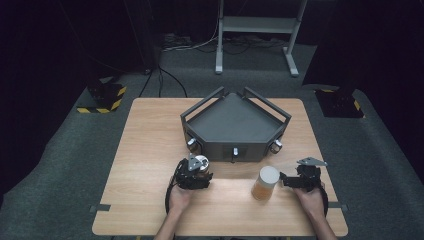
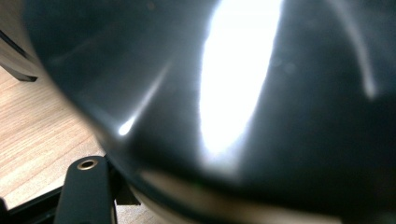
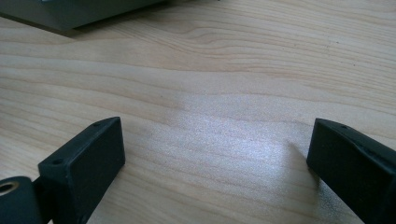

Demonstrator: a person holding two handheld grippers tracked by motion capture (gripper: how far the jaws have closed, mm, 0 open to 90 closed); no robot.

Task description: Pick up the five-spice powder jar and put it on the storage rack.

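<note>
left gripper (image 1: 196,172) at 7 o'clock on table (image 1: 150,150), forearm rising from near edge, jaws clamped on dark jar (image 1: 200,163) | cup (image 1: 265,183) stood at 5 o'clock | right gripper (image 1: 285,180) just beside cup, jaws apart, aimed toward 9 o'clock

No readable text, labels, brands or numbers on anything
</note>
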